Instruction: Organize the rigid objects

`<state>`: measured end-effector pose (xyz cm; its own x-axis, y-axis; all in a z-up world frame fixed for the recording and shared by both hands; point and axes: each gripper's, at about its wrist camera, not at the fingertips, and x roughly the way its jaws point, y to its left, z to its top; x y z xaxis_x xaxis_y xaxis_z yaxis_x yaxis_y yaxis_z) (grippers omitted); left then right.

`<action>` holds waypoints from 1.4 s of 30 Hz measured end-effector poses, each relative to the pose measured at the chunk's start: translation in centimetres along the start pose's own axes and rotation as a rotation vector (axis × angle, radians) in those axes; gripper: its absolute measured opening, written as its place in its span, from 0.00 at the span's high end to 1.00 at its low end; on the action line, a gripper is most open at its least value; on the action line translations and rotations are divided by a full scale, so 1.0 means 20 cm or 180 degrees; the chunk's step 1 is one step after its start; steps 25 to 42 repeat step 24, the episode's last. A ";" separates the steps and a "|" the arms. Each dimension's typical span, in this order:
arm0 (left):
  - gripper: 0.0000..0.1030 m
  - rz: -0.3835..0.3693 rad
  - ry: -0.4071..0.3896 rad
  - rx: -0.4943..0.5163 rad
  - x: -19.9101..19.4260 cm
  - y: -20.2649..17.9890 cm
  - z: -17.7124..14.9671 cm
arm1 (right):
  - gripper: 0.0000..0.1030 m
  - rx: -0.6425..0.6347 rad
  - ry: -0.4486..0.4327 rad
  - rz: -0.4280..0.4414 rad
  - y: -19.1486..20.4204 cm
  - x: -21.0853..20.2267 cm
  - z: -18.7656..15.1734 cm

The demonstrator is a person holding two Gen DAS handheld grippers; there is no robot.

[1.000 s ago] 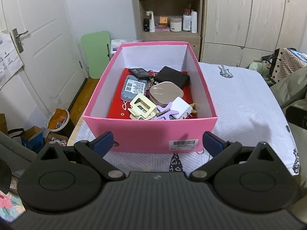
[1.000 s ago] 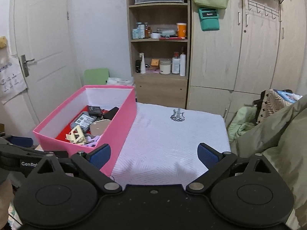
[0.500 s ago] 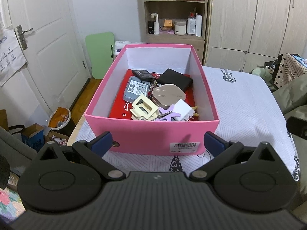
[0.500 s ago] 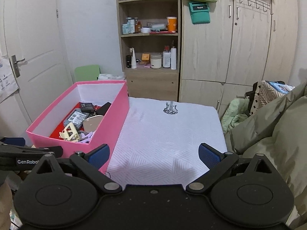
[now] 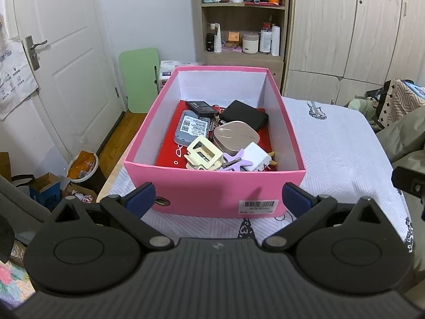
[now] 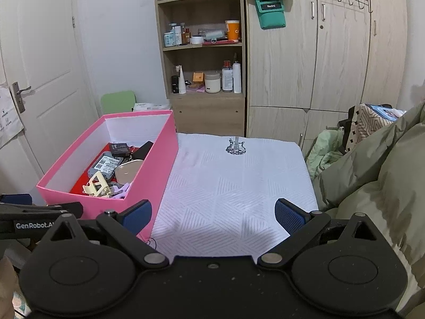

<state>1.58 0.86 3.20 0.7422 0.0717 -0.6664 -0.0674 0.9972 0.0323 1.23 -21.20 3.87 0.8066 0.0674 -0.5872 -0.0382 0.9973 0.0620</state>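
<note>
Blue-padded left gripper [image 5: 217, 196] spread wide, empty, touching nothing, held just short of the pink box's [image 5: 212, 188] near wall. Right gripper [image 6: 213, 213] likewise spread wide and empty, above bare white cloth [image 6: 233, 186] on the tabletop, box to its left. Box sat on the cloth, holding a jumble: cream hair claw [image 5: 203, 155], purple star clip [image 5: 236, 162], white charger [image 5: 256, 156], rounded metal tin [image 5: 236, 137], grey device [image 5: 192, 129], black case [image 5: 247, 118].
</note>
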 end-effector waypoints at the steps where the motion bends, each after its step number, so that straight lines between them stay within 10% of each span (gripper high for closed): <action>1: 0.00 -0.0005 0.0002 -0.0004 0.00 0.00 0.00 | 0.02 -0.0003 -0.0001 -0.0003 0.00 0.00 0.00; 42: 0.00 -0.0029 -0.0050 -0.0012 -0.02 0.04 -0.01 | 0.02 -0.0003 0.0003 -0.0080 0.02 0.00 -0.01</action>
